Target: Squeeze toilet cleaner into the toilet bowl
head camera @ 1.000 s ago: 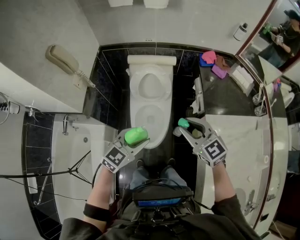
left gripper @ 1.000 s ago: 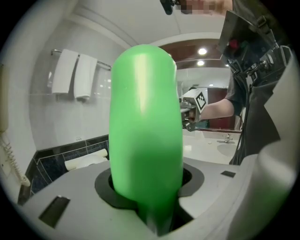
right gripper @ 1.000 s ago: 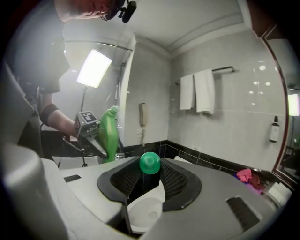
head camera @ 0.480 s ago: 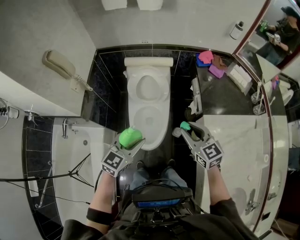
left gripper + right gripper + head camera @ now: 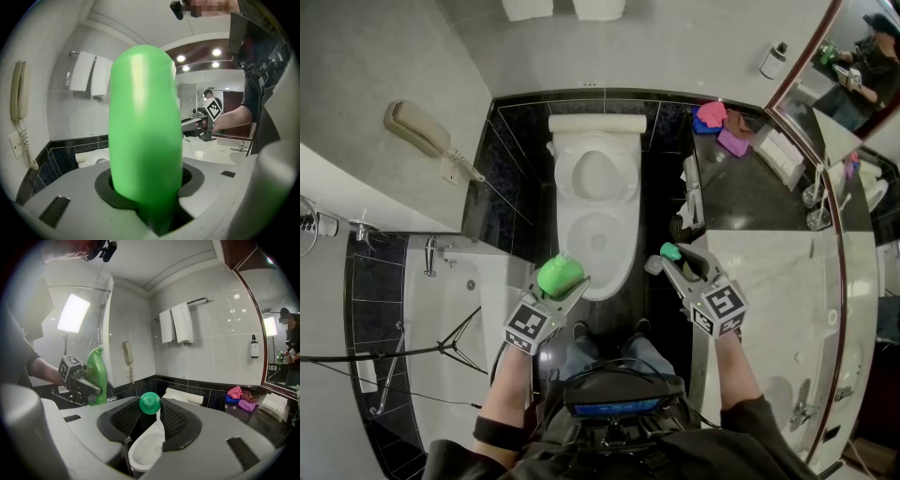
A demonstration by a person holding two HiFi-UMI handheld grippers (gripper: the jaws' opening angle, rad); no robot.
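Note:
In the head view my left gripper (image 5: 571,285) is shut on a green toilet cleaner bottle (image 5: 560,276), just left of the front rim of the white toilet (image 5: 598,225), whose lid is up. The bottle (image 5: 145,136) fills the left gripper view, standing upright between the jaws. Right of the bowl, my right gripper (image 5: 673,259) is shut on the bottle's small green cap (image 5: 669,250). In the right gripper view the cap (image 5: 150,402) sits between the pads above the open bowl (image 5: 149,448), and the capless bottle (image 5: 96,376) shows at the left.
A bathtub (image 5: 441,309) lies to the left with a light stand's legs across it. A wall phone (image 5: 417,125) hangs above it. A marble counter (image 5: 773,281) runs along the right, with pink and purple cloths (image 5: 724,127) on the dark shelf beside the cistern.
Both grippers have rolled a little, and the right one has sunk slightly with the cap. Over the last half second nothing has visibly moved.

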